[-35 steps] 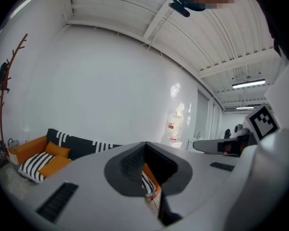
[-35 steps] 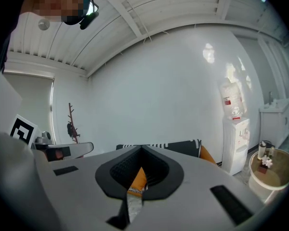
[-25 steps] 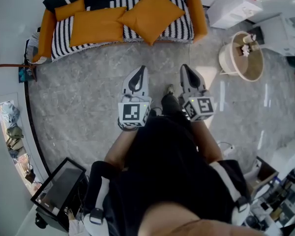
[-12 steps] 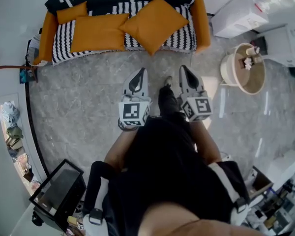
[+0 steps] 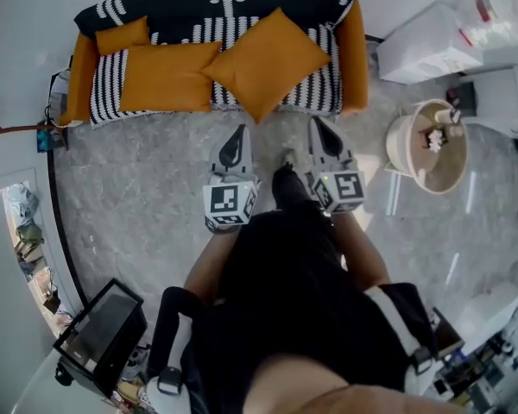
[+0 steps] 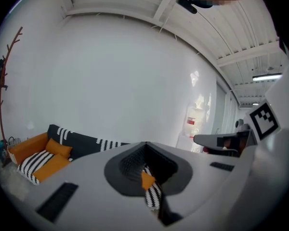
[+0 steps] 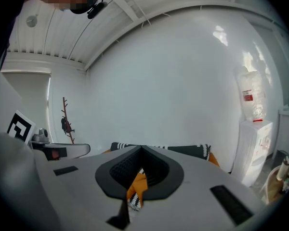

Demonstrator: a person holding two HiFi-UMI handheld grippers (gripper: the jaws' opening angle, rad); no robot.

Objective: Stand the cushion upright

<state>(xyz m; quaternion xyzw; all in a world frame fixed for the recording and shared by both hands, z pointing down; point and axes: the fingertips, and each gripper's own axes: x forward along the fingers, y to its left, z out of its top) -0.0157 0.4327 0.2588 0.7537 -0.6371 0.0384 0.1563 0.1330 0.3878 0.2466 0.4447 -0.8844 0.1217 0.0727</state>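
I read this as the approach: my left gripper (image 5: 236,138) and right gripper (image 5: 319,132) are both closed tight on nothing, above the glossy grey marbled floor (image 5: 138,171) just short of the orange sofa (image 5: 356,41) with its black-and-white striped throw (image 5: 315,46). The big square orange fabric cushion (image 5: 266,59), plump and soft-looking, lies on the seat, one corner over the front edge. Next I must open the jaws, pinch an edge and tip it against the backrest.
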